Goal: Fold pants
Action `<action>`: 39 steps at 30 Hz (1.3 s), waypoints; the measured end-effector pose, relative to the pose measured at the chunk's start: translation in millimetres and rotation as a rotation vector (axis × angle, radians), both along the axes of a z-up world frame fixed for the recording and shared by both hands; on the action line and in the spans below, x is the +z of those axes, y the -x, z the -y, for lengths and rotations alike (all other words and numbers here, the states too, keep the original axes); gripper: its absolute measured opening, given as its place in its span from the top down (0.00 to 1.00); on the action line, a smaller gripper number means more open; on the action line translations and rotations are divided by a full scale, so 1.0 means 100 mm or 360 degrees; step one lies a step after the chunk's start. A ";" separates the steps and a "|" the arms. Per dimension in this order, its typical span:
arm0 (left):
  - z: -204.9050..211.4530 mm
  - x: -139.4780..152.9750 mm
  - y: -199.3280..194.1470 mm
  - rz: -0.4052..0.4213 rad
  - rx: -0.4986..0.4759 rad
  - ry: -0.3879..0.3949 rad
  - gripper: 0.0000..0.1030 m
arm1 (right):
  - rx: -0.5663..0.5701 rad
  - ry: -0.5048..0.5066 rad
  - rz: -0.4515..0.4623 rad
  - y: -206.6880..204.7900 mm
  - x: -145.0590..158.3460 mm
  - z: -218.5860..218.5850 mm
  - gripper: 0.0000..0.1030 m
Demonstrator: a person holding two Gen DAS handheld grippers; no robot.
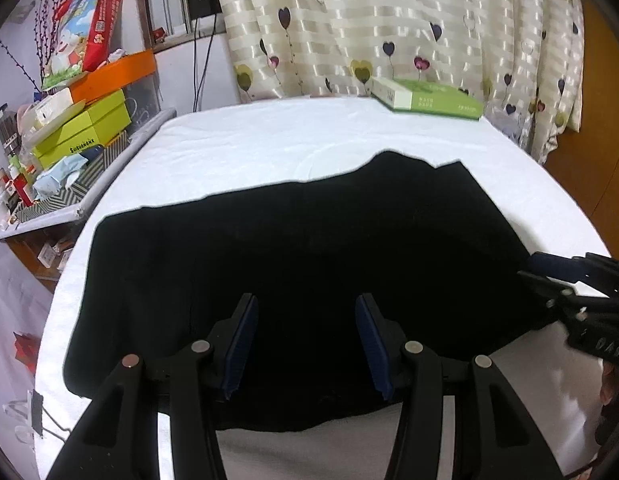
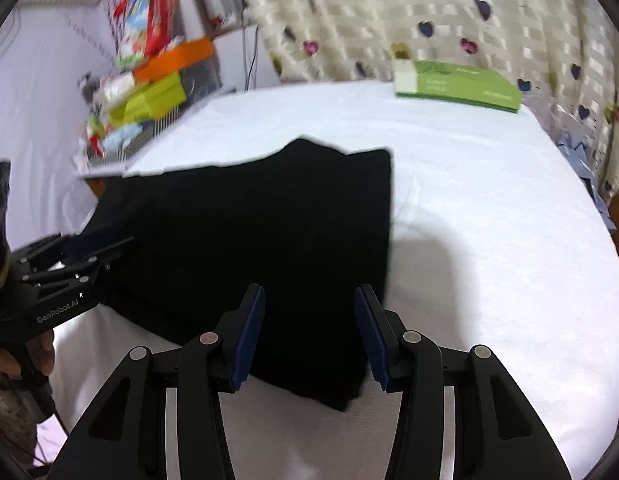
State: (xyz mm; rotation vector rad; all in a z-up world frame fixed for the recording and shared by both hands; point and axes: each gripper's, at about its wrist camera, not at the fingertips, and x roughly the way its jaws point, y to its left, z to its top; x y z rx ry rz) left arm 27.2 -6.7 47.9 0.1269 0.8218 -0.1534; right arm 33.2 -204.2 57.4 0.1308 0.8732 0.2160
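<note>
Black pants (image 1: 301,248) lie folded into a broad flat shape on the white-covered table (image 1: 269,136). My left gripper (image 1: 306,320) hovers over their near edge, its blue pads wide apart and nothing pinched between them. The right gripper (image 1: 537,270) enters at the right edge, beside the pants' right side. In the right wrist view the pants (image 2: 269,232) fill the middle. My right gripper (image 2: 311,330) stands open above their near right corner. The left gripper (image 2: 105,246) shows at the far left over the pants' left part, held by a hand (image 2: 43,354).
A green and white box (image 1: 429,100) (image 2: 457,84) lies at the table's far edge in front of a heart-patterned curtain (image 1: 389,20). A side shelf at the left carries stacked boxes and clutter (image 1: 81,128). White cloth shows to the right of the pants.
</note>
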 end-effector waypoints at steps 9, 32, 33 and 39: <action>0.02 0.19 -0.13 0.0015 -0.0044 0.0106 0.48 | -0.0119 -0.0187 -0.0132 -0.08 -0.21 0.32 0.49; 0.76 0.20 -0.56 -0.0226 -0.0436 0.0229 0.48 | -0.0093 -0.0450 -0.0200 -0.07 -0.27 0.31 0.65; 0.80 0.21 -0.59 -0.0230 -0.0444 0.0221 0.48 | -0.0098 -0.0466 -0.0201 -0.07 -0.28 0.32 0.72; 1.08 0.22 -0.77 -0.0295 -0.0531 0.0198 0.47 | -0.0050 -0.0507 -0.0147 -0.07 -0.24 0.35 0.87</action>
